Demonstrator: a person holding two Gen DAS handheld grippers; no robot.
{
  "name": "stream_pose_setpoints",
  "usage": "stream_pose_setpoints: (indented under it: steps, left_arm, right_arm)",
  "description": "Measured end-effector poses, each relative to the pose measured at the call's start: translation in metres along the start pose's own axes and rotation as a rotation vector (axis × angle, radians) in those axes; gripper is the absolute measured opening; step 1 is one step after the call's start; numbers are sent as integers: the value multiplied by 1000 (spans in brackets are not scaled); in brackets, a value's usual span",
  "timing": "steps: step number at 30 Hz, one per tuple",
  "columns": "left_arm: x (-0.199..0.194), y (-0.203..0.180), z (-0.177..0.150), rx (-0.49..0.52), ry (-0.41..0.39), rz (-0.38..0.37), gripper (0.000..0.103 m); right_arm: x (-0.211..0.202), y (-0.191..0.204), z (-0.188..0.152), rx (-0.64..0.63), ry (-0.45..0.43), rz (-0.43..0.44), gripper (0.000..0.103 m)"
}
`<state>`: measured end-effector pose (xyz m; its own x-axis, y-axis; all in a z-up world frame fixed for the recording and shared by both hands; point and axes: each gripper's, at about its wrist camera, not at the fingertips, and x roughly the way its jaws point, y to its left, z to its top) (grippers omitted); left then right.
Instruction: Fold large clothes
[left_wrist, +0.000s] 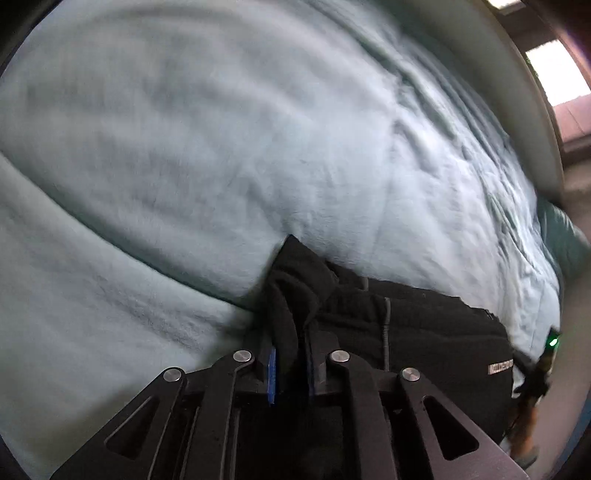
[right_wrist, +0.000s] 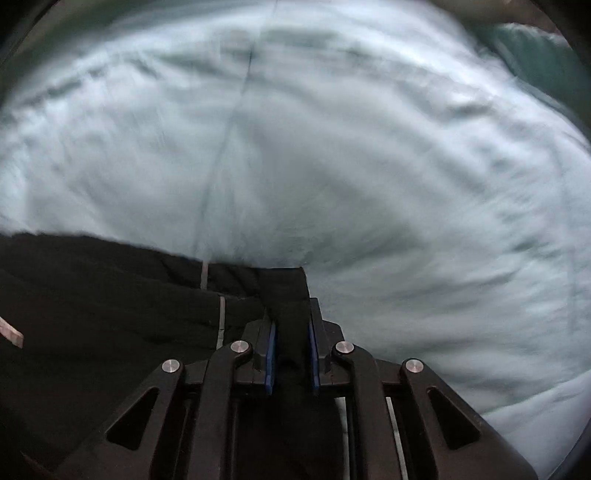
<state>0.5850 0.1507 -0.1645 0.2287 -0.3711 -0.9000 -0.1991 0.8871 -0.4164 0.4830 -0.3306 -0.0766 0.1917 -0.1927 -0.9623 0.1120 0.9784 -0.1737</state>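
Observation:
A black garment (left_wrist: 424, 332) with a zip and a small label lies stretched between my two grippers over a pale blue-green fleece blanket (left_wrist: 184, 147). My left gripper (left_wrist: 290, 332) is shut on a bunched corner of the garment, with cloth pinched between its blue pads. In the right wrist view the same garment (right_wrist: 92, 302) spreads to the left. My right gripper (right_wrist: 291, 325) is shut on its other corner, above the blanket (right_wrist: 369, 166). Both views are motion-blurred.
The blanket covers a bed and is wrinkled at the far right (left_wrist: 480, 166). A darker teal cloth (right_wrist: 535, 59) lies at the blanket's edge. The other gripper's body with a green light (left_wrist: 552, 341) shows at the right edge.

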Motion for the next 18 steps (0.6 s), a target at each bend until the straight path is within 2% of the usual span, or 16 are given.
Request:
stream_pose_setpoints:
  steps: [2,4,6,8,9,10,12,13,15,17,18]
  left_arm:
    - [4,7,2,-28,6,-27,17]
    - [2,9,4,-23,15,-55,19]
    - [-4,17,6,-36,19,-124,22]
    - [-16,35,8,-115,46,-235,26]
    - [-27,46,9,-163,46,-296,28]
    - [-40,53,8,-181,28,-326,29]
    - [-68,61,6,-161,-36,-282,28]
    - [-88,66,4,-144,-77,-230,28]
    - [-116,64,-3,-105,-107,-148,28]
    - [-144,40,-21,13,-147,-76,28]
    - [-152,31,-29,51,-154,-69,28]
  right_arm:
    - [10,2,3,14,7,-9,15]
    - [10,-3,6,43,18,16,16]
    - [8,-10,6,50,19,41,16]
    - [-5,-19,4,63,13,58,29]
    - [-11,-24,3,80,12,67,41]
    - [-23,-33,0,119,4,91,48]
    - [-52,-49,-10,190,-42,158,50]
    - [-62,-53,-14,207,-56,179,51]
    - [-97,-57,-30,237,-97,210,52]
    - [-124,-46,-48,236,-130,232,55]
    - [-138,-36,-59,222,-141,254,64]
